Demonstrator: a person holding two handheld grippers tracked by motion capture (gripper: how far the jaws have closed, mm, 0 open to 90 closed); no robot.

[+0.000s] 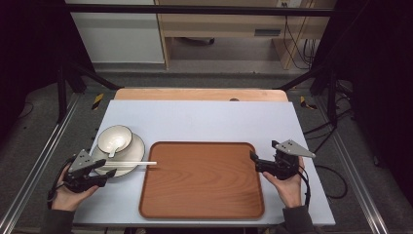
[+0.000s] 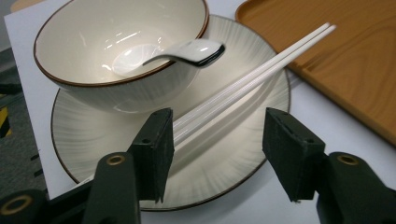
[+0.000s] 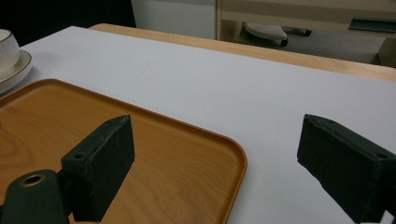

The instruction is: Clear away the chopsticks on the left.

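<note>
Left gripper view shows the left gripper (image 2: 217, 151) spread around the near ends of the white chopsticks (image 2: 247, 81) lying across the plate (image 2: 93, 140) beside the bowl (image 2: 93, 88), not yet pinching, so the grasp seems underway; next it must press together squarely.

We take this for a lab or test room set up for recording, not a home. A black metal frame (image 1: 68, 73) stands around the table (image 1: 204, 117), aluminium rails (image 1: 29, 161) run along the grey floor, and yellow-black hazard tape (image 1: 97, 101) marks it. Loose cables (image 1: 297, 44) hang by a plain wooden bench (image 1: 234, 24) behind, possibly a desk.
</note>
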